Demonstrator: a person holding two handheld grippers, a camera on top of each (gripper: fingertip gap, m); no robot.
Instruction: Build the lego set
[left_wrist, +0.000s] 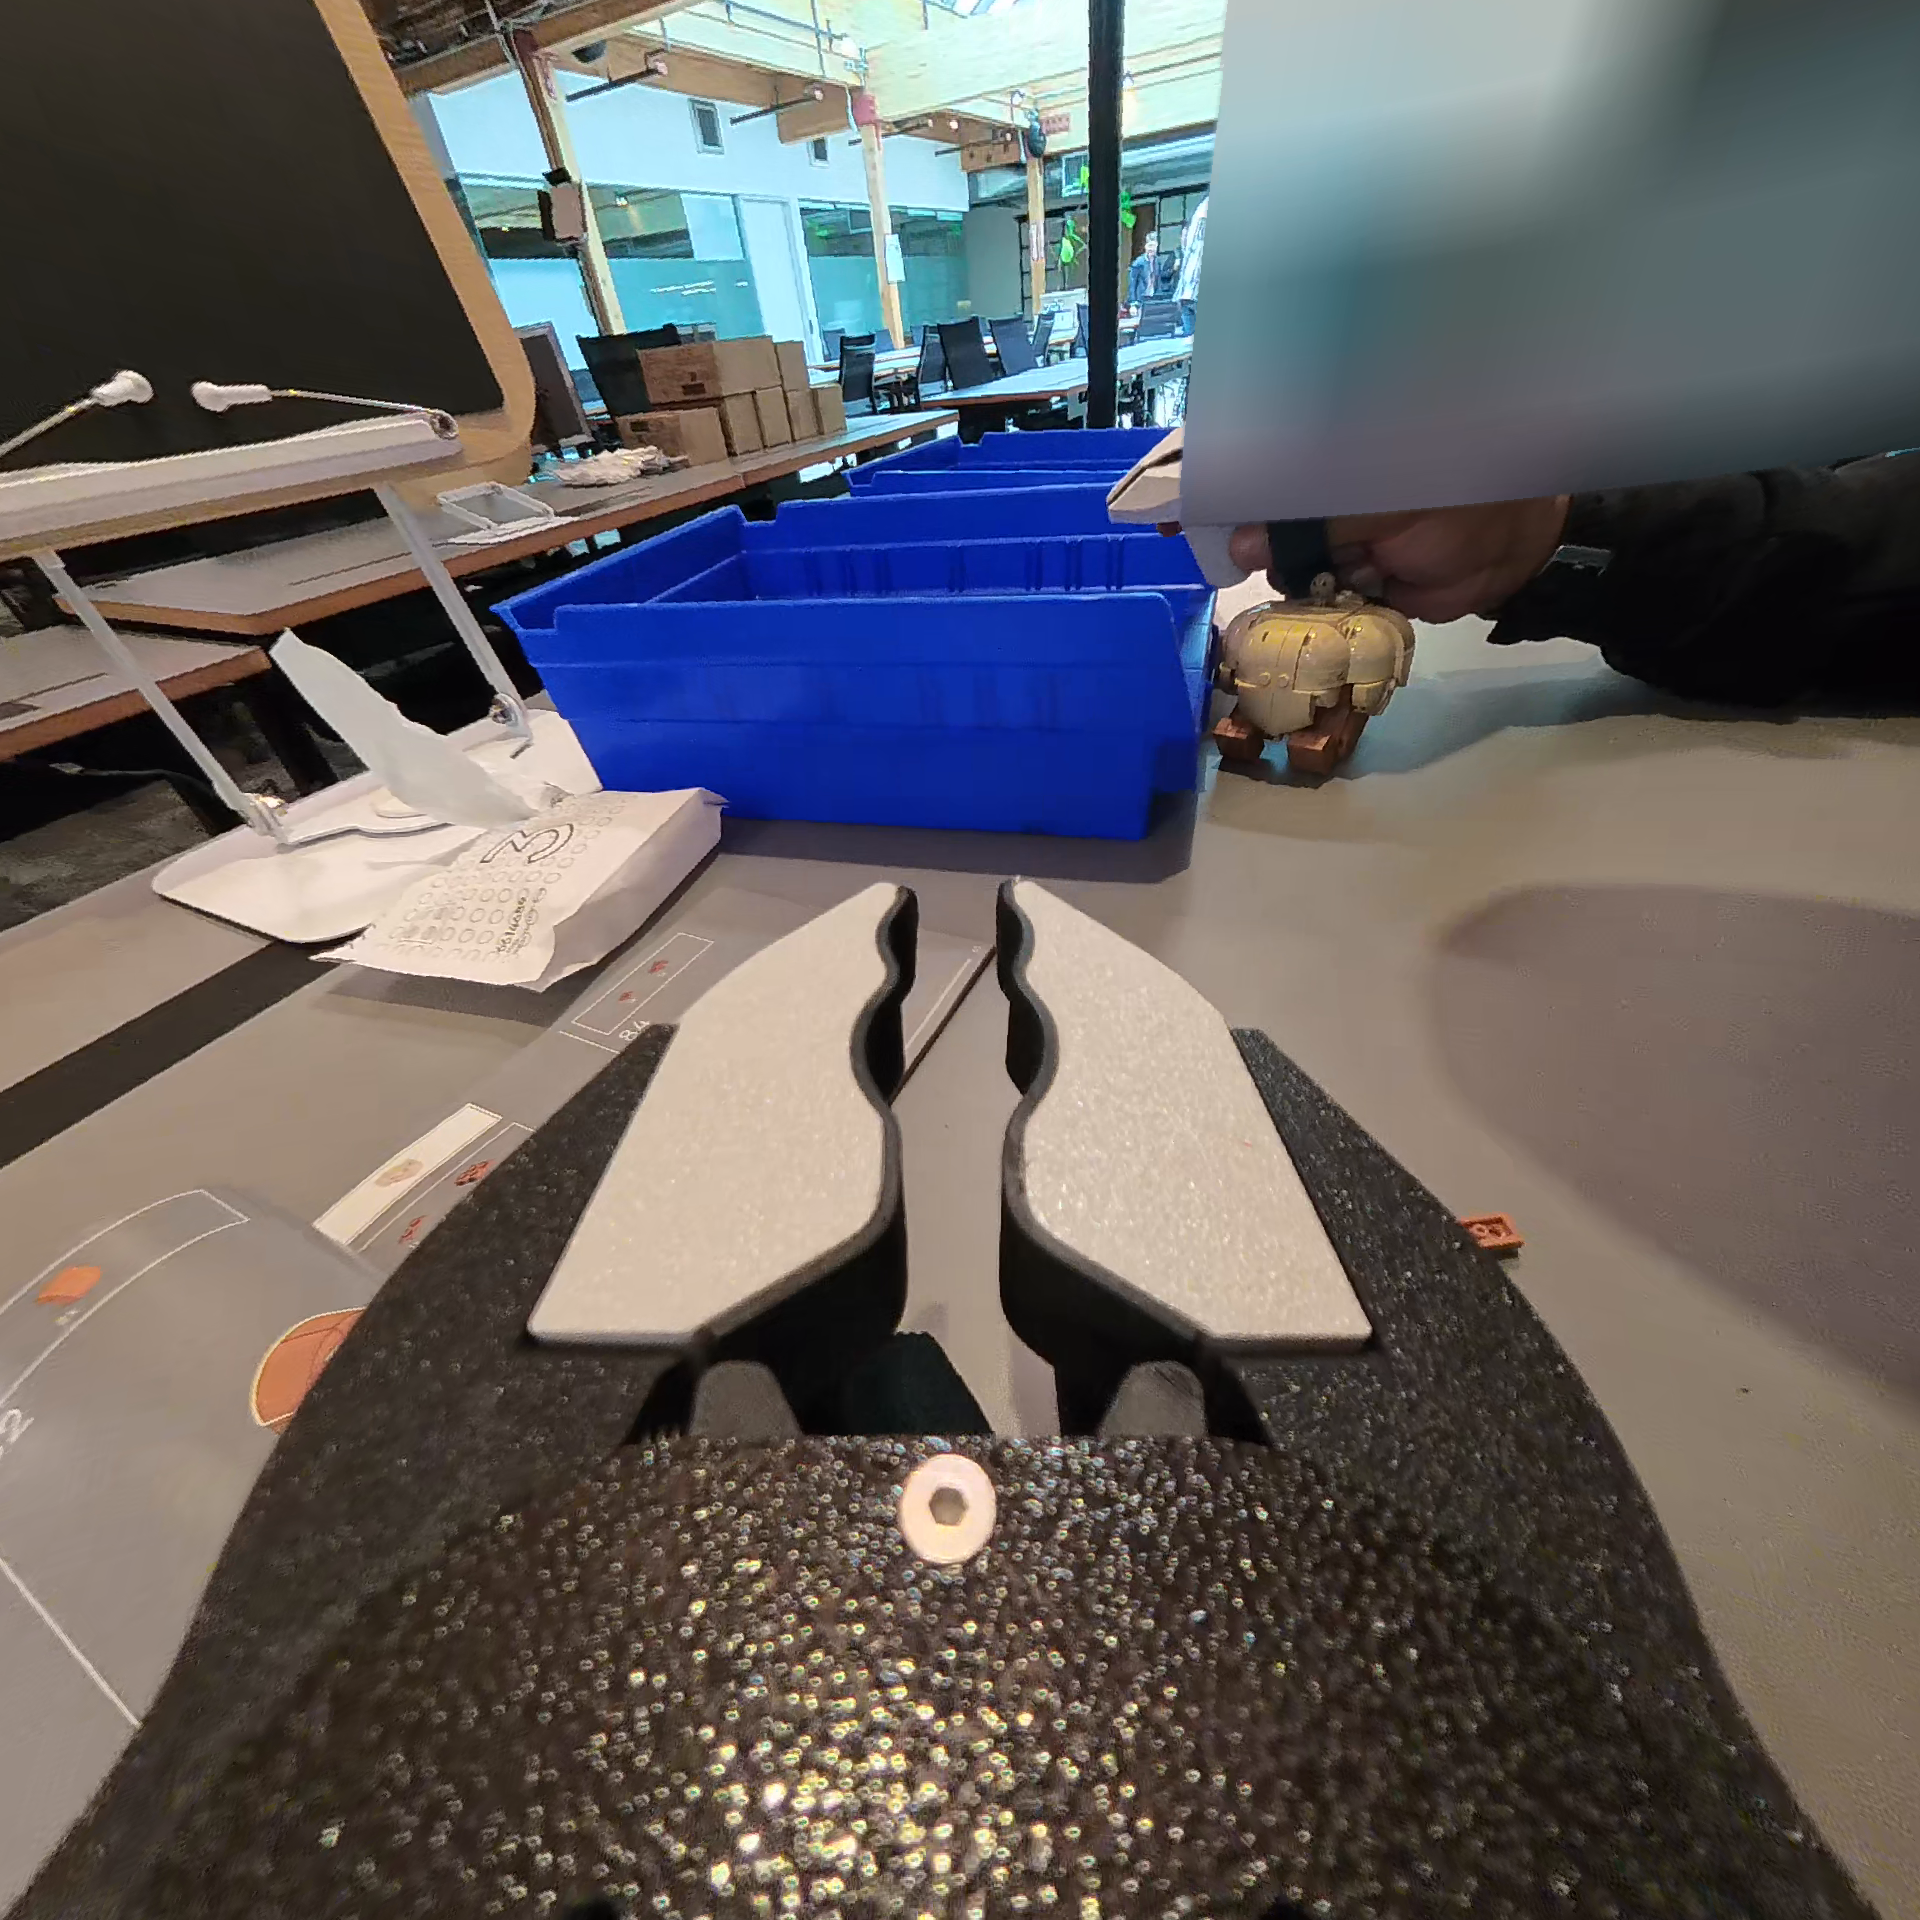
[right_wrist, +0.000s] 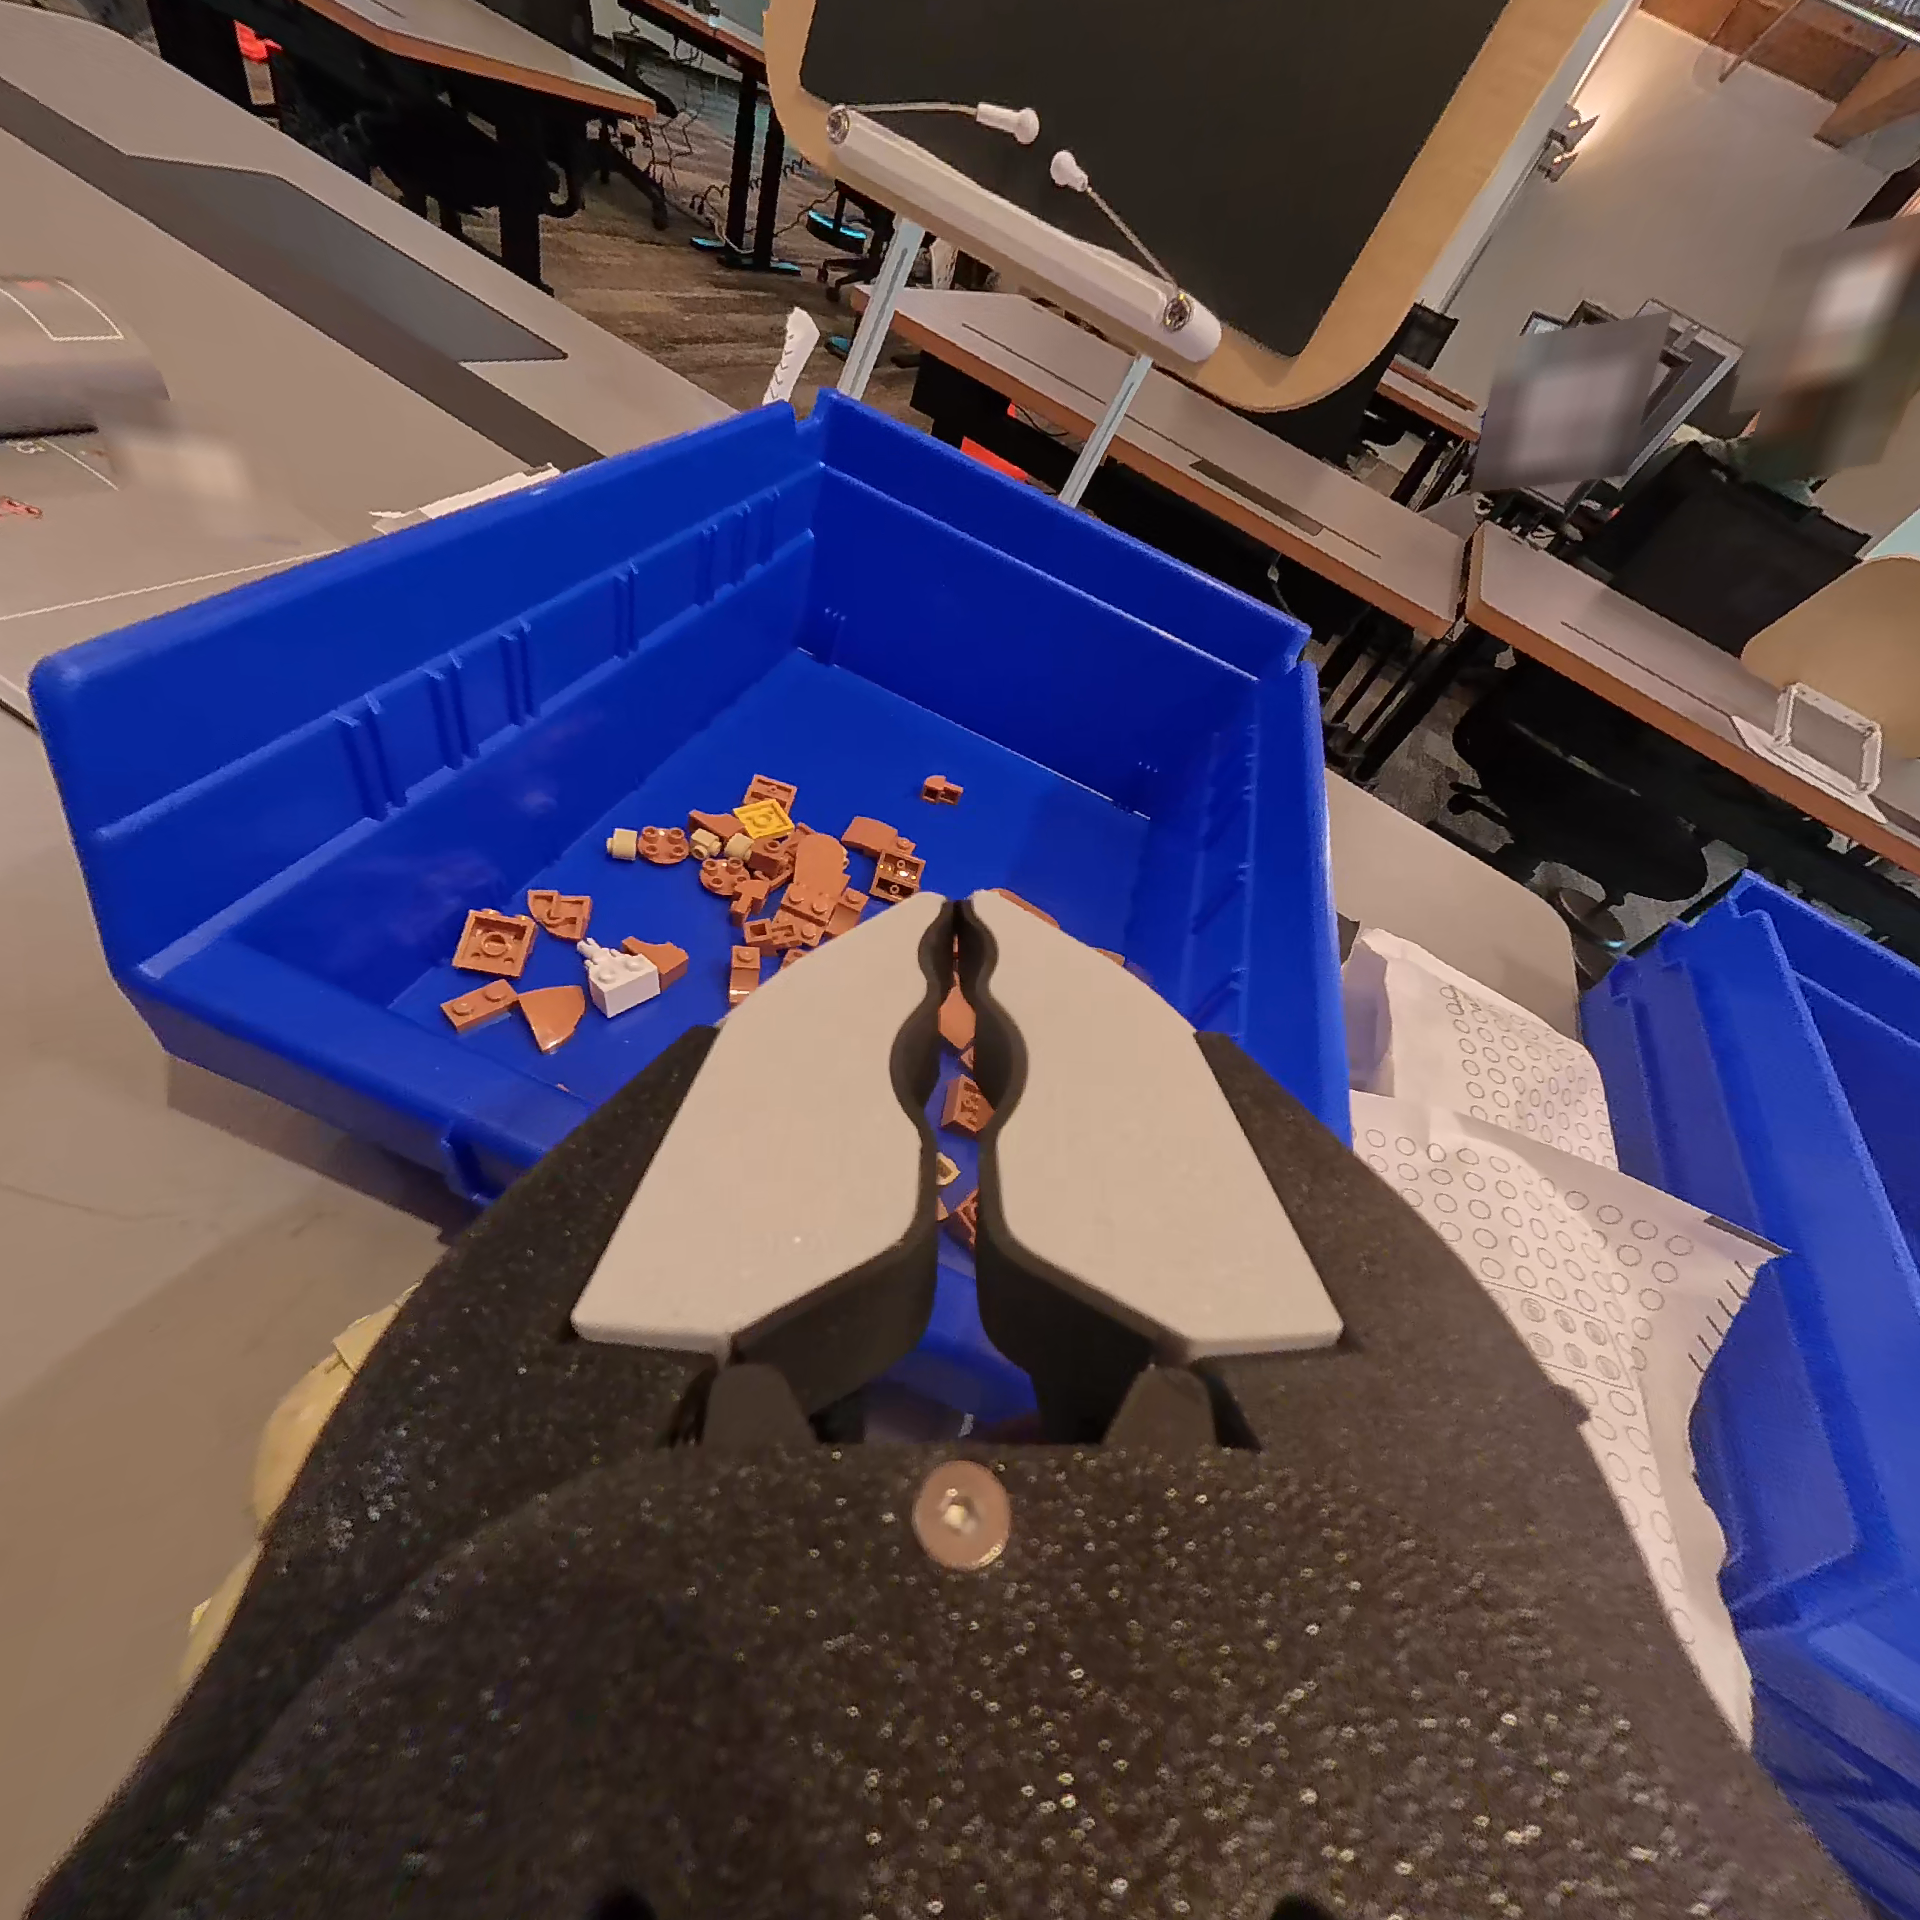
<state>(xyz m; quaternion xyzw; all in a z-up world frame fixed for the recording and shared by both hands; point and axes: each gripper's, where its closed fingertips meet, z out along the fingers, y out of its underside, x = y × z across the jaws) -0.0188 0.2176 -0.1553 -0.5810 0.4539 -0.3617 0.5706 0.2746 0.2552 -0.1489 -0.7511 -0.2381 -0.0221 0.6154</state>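
Here your left gripper hangs released above the grey table; your right gripper hovers clenched bare over brown plastic bricks in the blue plastic bin.

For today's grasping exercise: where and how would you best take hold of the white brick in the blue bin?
Probably grip the white brick across its flat side faces, coming from above: the blue bin walls block low approaches, and brown pieces touch one end.

Open-plan office: rows of long desks, black chairs, stacked cardboard boxes.
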